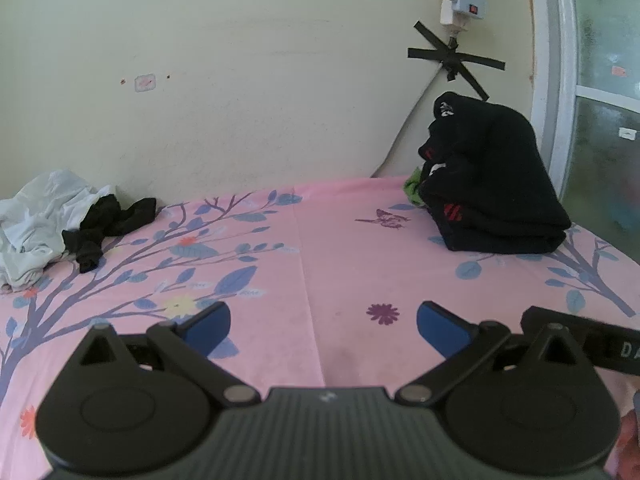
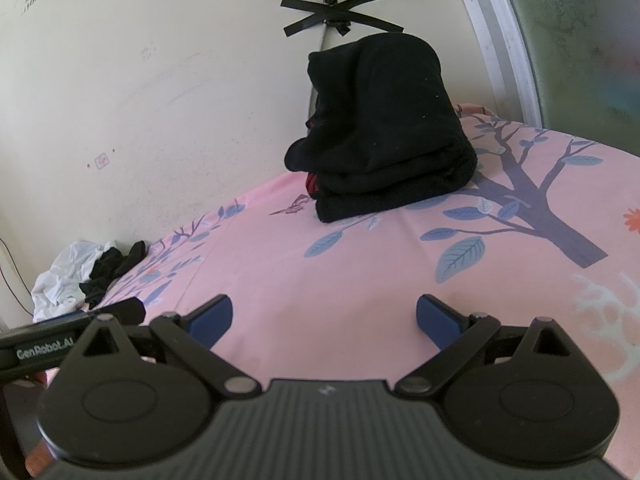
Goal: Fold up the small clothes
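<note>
On the bed (image 1: 340, 248), both grippers, left (image 1: 323, 326) and right (image 2: 324, 320), hover with jaws wide, empty; a folded black stack (image 1: 496, 184), perhaps topped loosely, sits ahead.

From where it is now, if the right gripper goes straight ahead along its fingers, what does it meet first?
Probably the bare pink bedsheet; the open right gripper holds nothing. Farther on, slightly right, stands the black folded pile. Depth is unclear.

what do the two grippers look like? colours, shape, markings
Both alike: left gripper and right gripper have matte black ribbed bodies, round side housings, black linkage arms with silver pivot pins, and blue fingers. White "GenRobot.AI" lettering marks the side of one. No cables visible.
</note>
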Demonstrator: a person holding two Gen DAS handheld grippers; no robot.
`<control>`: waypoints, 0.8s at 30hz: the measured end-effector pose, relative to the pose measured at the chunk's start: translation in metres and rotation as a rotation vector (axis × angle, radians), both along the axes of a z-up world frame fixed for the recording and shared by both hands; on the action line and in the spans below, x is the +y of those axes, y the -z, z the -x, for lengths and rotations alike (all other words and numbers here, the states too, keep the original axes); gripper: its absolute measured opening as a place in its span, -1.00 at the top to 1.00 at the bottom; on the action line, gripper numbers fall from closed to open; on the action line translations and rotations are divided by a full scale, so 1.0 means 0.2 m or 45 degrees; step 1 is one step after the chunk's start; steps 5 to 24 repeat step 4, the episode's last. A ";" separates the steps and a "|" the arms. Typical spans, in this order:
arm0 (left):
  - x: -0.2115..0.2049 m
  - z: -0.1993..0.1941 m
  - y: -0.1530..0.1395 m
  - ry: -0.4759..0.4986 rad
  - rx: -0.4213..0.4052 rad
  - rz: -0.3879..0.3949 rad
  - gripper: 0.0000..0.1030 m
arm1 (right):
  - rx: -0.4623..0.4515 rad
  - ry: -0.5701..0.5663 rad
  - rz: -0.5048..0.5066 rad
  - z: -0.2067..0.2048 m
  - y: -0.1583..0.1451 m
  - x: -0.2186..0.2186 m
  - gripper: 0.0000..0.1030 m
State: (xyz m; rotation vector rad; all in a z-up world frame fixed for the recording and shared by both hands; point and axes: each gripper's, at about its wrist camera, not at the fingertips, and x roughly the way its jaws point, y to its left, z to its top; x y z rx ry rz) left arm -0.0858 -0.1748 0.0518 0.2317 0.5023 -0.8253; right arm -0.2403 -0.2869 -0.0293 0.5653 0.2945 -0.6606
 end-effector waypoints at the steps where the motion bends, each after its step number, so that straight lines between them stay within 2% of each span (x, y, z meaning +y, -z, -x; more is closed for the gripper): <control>1: 0.00 0.00 0.00 0.010 0.003 0.009 -0.99 | 0.000 0.000 0.000 0.00 0.00 0.00 -0.78; 24: 0.01 0.00 -0.01 0.033 0.015 0.026 -0.99 | 0.000 0.001 0.000 0.00 0.00 0.00 -0.78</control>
